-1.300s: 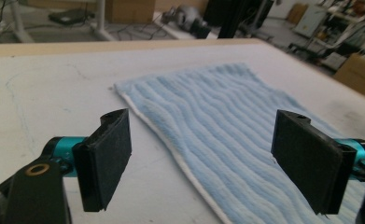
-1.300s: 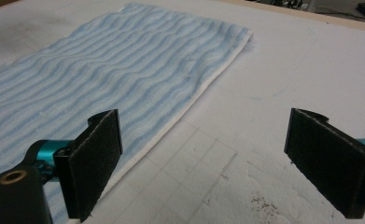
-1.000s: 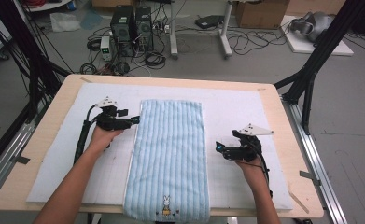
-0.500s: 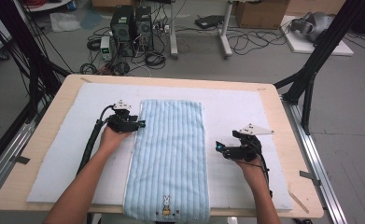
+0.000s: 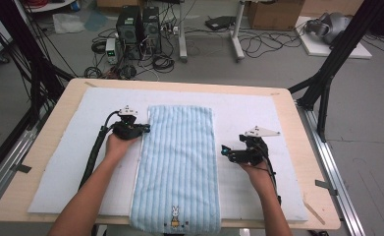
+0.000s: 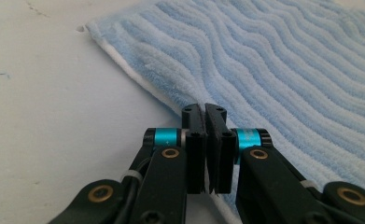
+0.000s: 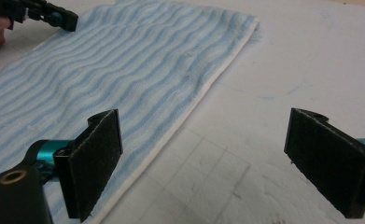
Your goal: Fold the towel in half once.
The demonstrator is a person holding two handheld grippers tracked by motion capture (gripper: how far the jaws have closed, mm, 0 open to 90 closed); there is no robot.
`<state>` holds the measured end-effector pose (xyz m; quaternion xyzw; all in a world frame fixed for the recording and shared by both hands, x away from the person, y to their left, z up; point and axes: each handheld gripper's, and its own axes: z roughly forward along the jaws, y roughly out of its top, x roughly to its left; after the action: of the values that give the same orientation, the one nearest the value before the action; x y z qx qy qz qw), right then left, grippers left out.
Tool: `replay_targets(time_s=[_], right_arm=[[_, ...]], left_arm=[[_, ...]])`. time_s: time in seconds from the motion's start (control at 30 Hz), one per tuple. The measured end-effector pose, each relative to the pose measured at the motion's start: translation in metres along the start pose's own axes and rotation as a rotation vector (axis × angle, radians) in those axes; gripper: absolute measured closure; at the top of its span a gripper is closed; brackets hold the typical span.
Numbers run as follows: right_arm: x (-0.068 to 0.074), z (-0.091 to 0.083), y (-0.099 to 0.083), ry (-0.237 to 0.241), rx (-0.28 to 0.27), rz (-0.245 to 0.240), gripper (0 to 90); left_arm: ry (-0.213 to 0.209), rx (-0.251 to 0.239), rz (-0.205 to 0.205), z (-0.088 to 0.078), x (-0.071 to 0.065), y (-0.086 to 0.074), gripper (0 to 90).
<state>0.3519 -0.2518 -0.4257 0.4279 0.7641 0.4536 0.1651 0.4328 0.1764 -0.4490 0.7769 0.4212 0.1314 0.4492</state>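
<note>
left claw (image 5: 144,130) at nine o'clock, just been clenching, now clamped on the long edge of the blue striped towel (image 5: 179,162), whether hem caught between the pads hard to tell; right claw (image 5: 225,150) at three o'clock, released, just off the opposite edge. towel flat at table (image 5: 297,123) centre on white mat (image 5: 71,162). best: slide right claw over hem, pinch level with left, lift both evenly.

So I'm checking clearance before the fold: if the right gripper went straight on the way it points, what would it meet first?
Probably the blue towel's near long edge. The right gripper, jaws open, points across bare white mat toward it.
</note>
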Motion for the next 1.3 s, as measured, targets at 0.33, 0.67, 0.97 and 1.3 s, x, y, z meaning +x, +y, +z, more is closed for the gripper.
replay_targets(time_s=[0.33,0.67,0.97,1.3], right_arm=[[-0.008,0.060,0.026,-0.014,0.116,0.036,27.0],[0.000,0.085,0.034,-0.085,0.201,-0.028,77.7],[-0.002,0.084,0.040,-0.101,0.159,-0.034,87.4],[-0.008,0.078,0.054,-0.106,0.087,-0.021,87.3]], left_arm=[[-0.042,-0.052,-0.037,-0.007,0.005,0.003,86.6],[-0.053,-0.044,-0.070,-0.005,0.008,0.001,86.7],[-0.053,-0.131,-0.155,-0.008,0.012,0.008,87.2],[-0.087,-0.128,-0.128,-0.010,0.017,0.021,87.1]])
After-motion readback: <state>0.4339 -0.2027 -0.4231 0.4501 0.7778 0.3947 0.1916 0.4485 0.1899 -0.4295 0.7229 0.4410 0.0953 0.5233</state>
